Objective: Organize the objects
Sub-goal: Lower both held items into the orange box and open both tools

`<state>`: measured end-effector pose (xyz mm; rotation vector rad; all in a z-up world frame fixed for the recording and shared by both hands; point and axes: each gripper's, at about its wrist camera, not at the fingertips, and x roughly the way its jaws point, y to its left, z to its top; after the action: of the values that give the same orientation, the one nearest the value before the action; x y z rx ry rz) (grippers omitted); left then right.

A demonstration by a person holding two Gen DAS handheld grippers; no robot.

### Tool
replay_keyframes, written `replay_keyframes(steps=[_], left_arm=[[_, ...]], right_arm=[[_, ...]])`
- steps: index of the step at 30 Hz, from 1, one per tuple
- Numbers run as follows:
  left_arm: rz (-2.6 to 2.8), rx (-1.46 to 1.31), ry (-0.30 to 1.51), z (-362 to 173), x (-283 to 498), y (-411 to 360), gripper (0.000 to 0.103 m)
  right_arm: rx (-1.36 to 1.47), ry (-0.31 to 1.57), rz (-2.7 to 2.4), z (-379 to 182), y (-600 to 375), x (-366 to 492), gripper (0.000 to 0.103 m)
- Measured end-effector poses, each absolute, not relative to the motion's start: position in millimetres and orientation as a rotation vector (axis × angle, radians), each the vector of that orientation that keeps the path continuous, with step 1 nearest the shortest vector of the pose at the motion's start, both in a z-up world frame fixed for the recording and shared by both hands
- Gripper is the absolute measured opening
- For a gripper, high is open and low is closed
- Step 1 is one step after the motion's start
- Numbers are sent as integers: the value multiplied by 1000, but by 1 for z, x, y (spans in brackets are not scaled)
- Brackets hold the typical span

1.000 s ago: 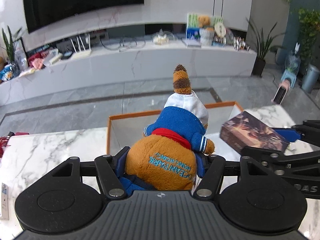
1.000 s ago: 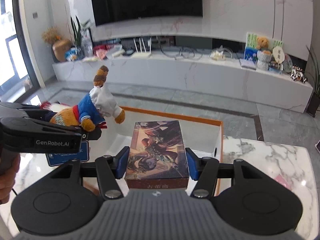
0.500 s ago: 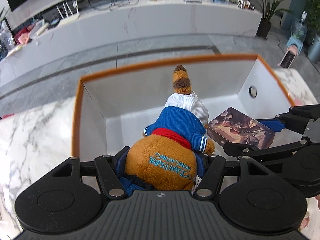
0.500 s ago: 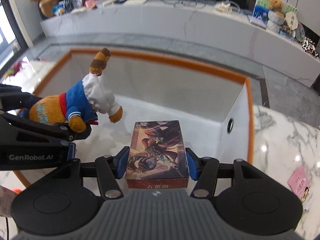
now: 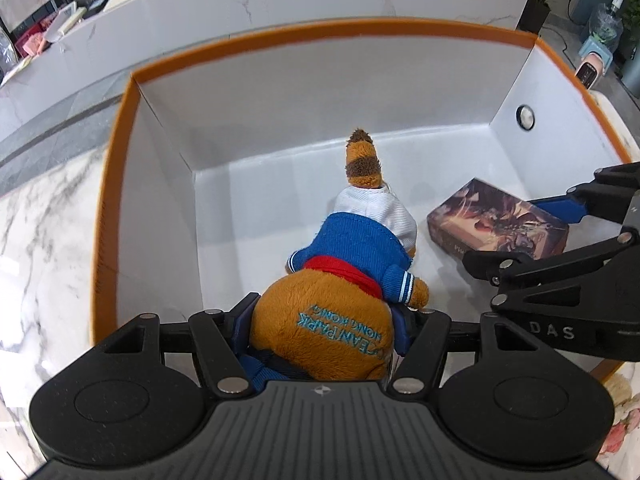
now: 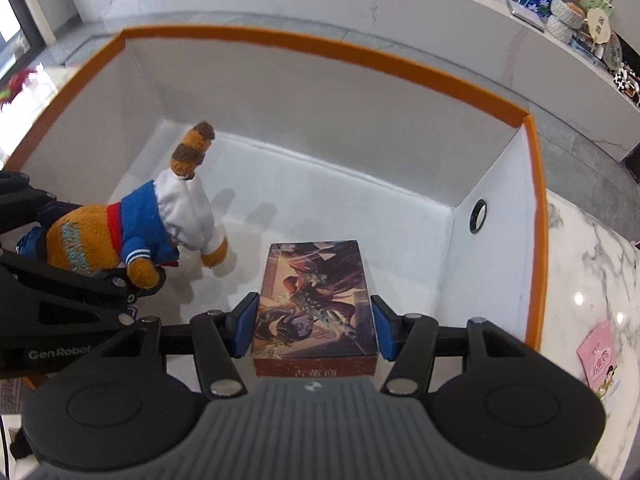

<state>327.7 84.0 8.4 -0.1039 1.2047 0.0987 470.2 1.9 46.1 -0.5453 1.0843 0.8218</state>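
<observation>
My left gripper point(image 5: 324, 320) is shut on a brown plush toy point(image 5: 340, 292) in a blue and white jacket, held head-down inside a white box with an orange rim point(image 5: 116, 176). The toy point(image 6: 132, 232) also shows in the right wrist view, its head near the box floor. My right gripper point(image 6: 314, 328) stands around an illustrated card box point(image 6: 316, 300), which lies low in the white box point(image 6: 536, 208); small gaps show between the blue pads and its sides. The card box point(image 5: 496, 220) shows right of the toy in the left wrist view.
The white box stands on a marble table point(image 5: 44, 232). A pink packet point(image 6: 600, 356) lies on the table right of the box. A round hole point(image 6: 478, 216) is in the box's right wall. A long white counter point(image 6: 360, 0) runs behind.
Both grippers have moved forward and down into the white box with the toy and the card box. The right gripper's pads now stand slightly off the card box.
</observation>
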Motion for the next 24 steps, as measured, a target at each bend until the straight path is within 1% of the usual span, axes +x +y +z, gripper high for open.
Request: replay_keyframes(steps=[6,24], left_arm=[[92,-99,1220,8,318,84,74],[62,-79,1237,14,269,72,75]], right_arm=[[-575,1139,811,43,0,467,59],[-637,1174,864,46,-35,415,59]])
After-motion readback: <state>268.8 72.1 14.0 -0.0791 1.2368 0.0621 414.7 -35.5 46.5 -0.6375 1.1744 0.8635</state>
